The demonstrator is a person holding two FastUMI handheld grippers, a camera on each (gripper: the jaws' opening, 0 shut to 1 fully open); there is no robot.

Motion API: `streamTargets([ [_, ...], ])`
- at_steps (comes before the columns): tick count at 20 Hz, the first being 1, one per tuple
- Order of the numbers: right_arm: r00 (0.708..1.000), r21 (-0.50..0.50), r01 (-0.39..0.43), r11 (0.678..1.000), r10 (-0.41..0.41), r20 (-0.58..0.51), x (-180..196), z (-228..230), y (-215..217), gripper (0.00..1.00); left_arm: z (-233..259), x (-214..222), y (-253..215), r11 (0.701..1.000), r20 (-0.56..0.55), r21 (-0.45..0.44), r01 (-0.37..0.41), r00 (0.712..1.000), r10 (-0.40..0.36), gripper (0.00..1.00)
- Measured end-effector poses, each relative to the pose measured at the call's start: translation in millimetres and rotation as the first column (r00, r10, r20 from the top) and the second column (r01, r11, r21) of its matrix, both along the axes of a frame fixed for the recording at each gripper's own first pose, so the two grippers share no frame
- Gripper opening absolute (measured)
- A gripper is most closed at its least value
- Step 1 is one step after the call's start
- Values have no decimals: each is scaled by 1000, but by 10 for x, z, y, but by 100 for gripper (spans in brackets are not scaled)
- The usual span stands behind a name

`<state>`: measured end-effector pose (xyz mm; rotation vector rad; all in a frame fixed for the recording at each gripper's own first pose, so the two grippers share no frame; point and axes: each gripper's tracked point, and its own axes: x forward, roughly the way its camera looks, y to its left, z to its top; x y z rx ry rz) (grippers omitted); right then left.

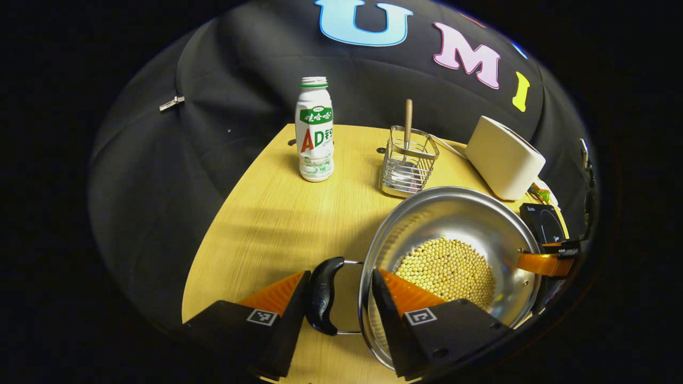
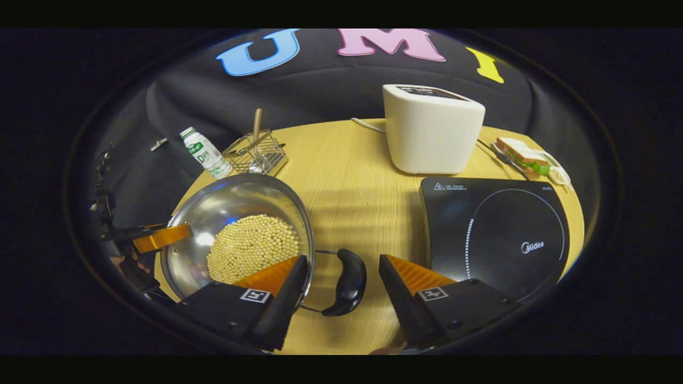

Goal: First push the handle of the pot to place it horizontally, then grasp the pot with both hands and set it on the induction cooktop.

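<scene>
1. The step in hand looks like the two-handed grasp: each pair of fingers stands open astride one side handle of the pot [image 1: 453, 240], and neither presses on anything yet.
2. The left gripper [image 1: 338, 298] has the left handle [image 1: 324, 295] in its gap, with the far finger reaching over the rim into the bowl. Close squarely on the dark grip, not on the thin wire loop or the rim.
3. The right gripper [image 2: 342, 285] frames the right handle [image 2: 348, 282] the same way, its inner finger beside the pot wall. I judge both handles lie level enough to pinch.
4. Close both sides together and lift evenly; a tilt would likely spill the contents.
5. The induction cooktop [image 2: 493, 234] lies just beyond the right gripper's outer finger, so the carry is a short sideways one. Set the base flat inside the marked ring.
6. The pot is polished steel, wide and shallow, sitting on the worktop [image 2: 352, 181] between the two grippers. It holds a heap of small pale yellow beans [image 2: 251, 246] covering most of the bottom.
7. A bottle [image 1: 315, 130], a wire rack [image 1: 408, 165] and a toaster [image 2: 432, 128] stand well beyond the fingers, off the path.
</scene>
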<state>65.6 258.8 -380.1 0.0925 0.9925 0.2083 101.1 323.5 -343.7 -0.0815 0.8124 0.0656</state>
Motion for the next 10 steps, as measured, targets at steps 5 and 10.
streamTargets([
  [5,1000,-43,-4,999,4,9,56,-40,-6,60,-8,-11,-4,1000,3,-11,18,1000,-18,68],
  [10,1000,-69,-15,998,15,-4,33,-2,-39,50,-2,-38,-37,1000,-14,12,25,1000,-25,60],
])
